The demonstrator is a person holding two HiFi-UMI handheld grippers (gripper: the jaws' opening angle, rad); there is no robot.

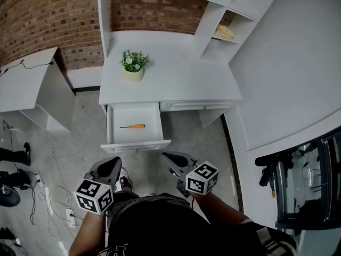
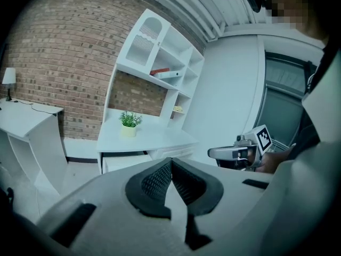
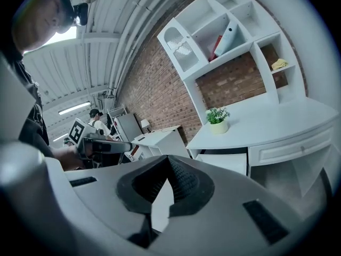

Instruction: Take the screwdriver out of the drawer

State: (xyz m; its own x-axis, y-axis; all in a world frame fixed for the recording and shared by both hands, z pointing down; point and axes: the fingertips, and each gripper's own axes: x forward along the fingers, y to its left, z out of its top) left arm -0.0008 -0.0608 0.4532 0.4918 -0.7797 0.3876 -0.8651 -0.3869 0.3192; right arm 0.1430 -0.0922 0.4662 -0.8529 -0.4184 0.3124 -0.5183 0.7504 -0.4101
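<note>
A screwdriver (image 1: 133,126) with an orange handle lies in the open left drawer (image 1: 135,143) of the white desk (image 1: 176,84). Both grippers hang over the floor in front of that drawer, apart from it. My left gripper (image 1: 113,167) is shut with nothing between its dark pads (image 2: 160,179). My right gripper (image 1: 169,157) is also shut and empty, its pads (image 3: 181,179) meeting at the tips. The drawer front (image 2: 123,160) shows in the left gripper view and the drawer front (image 3: 226,161) in the right gripper view, but the screwdriver is hidden in both.
A small potted plant (image 1: 133,64) stands on the desktop under a white shelf unit (image 1: 224,15). A second white table (image 1: 32,87) stands at the left. Cables and a power strip (image 1: 69,215) lie on the floor. A brick wall (image 1: 53,15) runs behind.
</note>
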